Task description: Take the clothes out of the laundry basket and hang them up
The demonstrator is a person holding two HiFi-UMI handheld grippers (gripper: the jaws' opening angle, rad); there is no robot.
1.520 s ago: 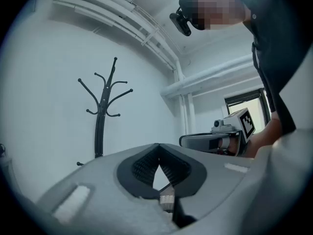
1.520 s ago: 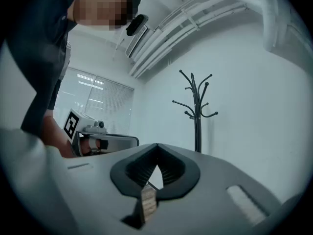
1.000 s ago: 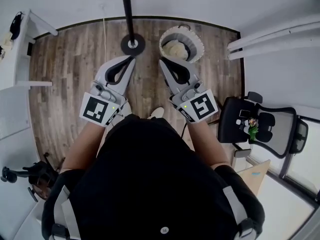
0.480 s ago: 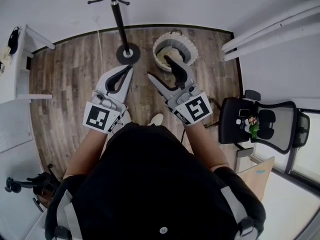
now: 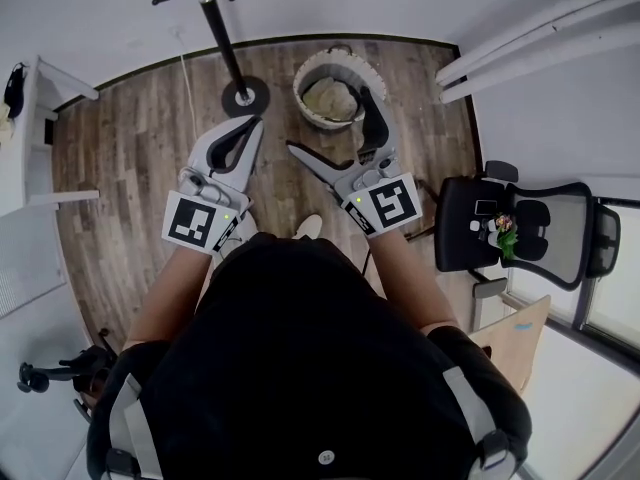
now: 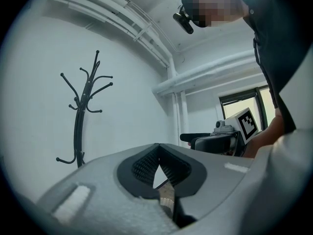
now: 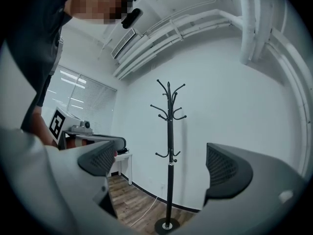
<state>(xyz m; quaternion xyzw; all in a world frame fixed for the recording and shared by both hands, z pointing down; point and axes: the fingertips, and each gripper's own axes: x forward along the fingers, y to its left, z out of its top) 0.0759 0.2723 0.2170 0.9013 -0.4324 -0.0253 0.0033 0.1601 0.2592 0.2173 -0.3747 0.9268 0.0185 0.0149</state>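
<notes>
At 12 o'clock from the person, on the wood floor (image 5: 140,158), stands the basket (image 5: 320,60) with pale clothes (image 5: 330,98) heaped inside. At 11 o'clock is the coat rack (image 5: 243,96), its base just beside the basket. The right gripper (image 5: 330,120) points toward the basket, its 2 jaws spread wide and opening, with nothing between them. Through the gap, its own view shows only the rack. In the head view, 1 jaw overlaps the basket's right rim. The left gripper (image 5: 255,123), toward 11 o'clock, has its jaws pressed together and empty. A chair (image 5: 545,238) sits at 3 o'clock.
</notes>
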